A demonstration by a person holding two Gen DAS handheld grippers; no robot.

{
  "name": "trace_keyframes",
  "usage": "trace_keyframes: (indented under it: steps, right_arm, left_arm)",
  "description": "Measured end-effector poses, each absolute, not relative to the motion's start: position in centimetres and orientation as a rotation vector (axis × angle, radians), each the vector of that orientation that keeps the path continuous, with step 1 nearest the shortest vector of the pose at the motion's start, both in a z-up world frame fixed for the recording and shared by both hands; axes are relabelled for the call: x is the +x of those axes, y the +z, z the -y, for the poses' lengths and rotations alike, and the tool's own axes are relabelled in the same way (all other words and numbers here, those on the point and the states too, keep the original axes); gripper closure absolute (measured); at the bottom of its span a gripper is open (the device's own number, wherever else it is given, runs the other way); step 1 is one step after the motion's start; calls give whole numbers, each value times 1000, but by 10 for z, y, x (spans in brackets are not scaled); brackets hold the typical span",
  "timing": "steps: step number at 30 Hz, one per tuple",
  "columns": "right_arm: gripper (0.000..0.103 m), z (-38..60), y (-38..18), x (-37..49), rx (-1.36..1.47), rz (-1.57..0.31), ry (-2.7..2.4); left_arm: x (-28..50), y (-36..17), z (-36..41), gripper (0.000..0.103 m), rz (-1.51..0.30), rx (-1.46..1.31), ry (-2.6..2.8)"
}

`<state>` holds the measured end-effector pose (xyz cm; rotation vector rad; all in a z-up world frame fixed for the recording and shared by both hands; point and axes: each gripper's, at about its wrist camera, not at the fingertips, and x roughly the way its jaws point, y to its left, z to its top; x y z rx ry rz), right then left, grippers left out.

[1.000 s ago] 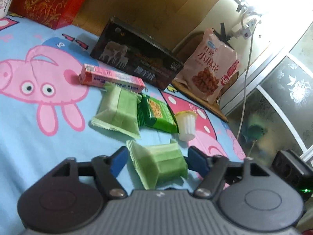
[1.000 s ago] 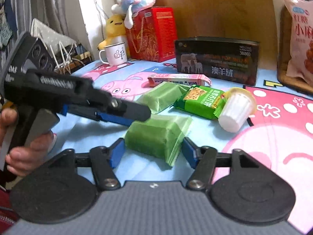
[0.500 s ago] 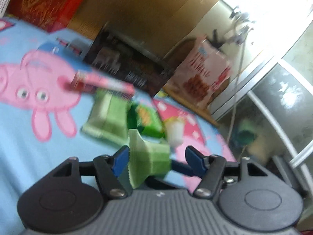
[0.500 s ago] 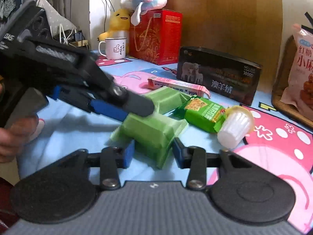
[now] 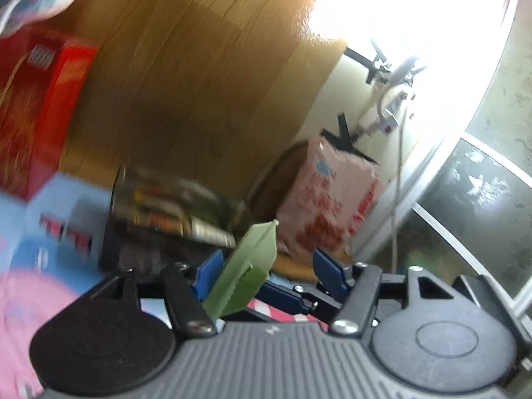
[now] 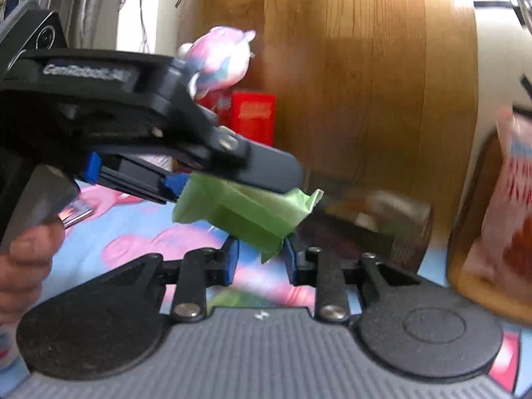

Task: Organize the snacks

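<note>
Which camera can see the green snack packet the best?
The right wrist view. There the green snack packet shows its broad side, lifted above the cloth, pinched low by the right gripper. In the left wrist view the packet appears edge-on, a thin blurred sliver beside one blue finger.

Upper centre of both views: tall wooden board (image 5: 199, 76), grain upright, warm brown. Right of it, pale wall (image 5: 339, 99), washed out by glare (image 5: 382, 6) at top right of the left view. Far right there: frosted glass panels (image 5: 482, 199) in pale frames. Lower left: blue cloth with pink cartoon print (image 6: 133, 232). Top left of the right view: grey curtain (image 6: 96, 6).
</note>
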<state>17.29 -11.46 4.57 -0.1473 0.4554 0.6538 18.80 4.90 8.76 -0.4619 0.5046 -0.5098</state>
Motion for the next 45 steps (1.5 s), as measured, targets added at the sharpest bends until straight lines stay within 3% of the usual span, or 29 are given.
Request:
trace_keyframes:
  steps: [5, 9, 14, 26, 32, 36, 45]
  right_arm:
    - [71, 94, 36, 243, -235, -500, 559]
    - [60, 102, 32, 262, -196, -543, 555]
    - [60, 130, 35, 241, -136, -528, 591]
    - [42, 204, 0, 168, 71, -692, 521]
    - [39, 207, -5, 145, 87, -700, 523]
    - [31, 191, -9, 140, 32, -698, 535]
    - [31, 185, -16, 130, 14, -726, 527]
  left_arm:
    - [254, 87, -51, 40, -529, -445, -413]
    - [276, 71, -61, 40, -564, -426, -293]
    - [252, 64, -74, 38, -545, -439, -288]
    - [181, 31, -68, 37, -646, -460, -397]
    - [159, 9, -53, 37, -697, -435, -377]
    - [144, 0, -44, 39, -717, -367, -310]
    - [87, -1, -26, 40, -698, -272, -346]
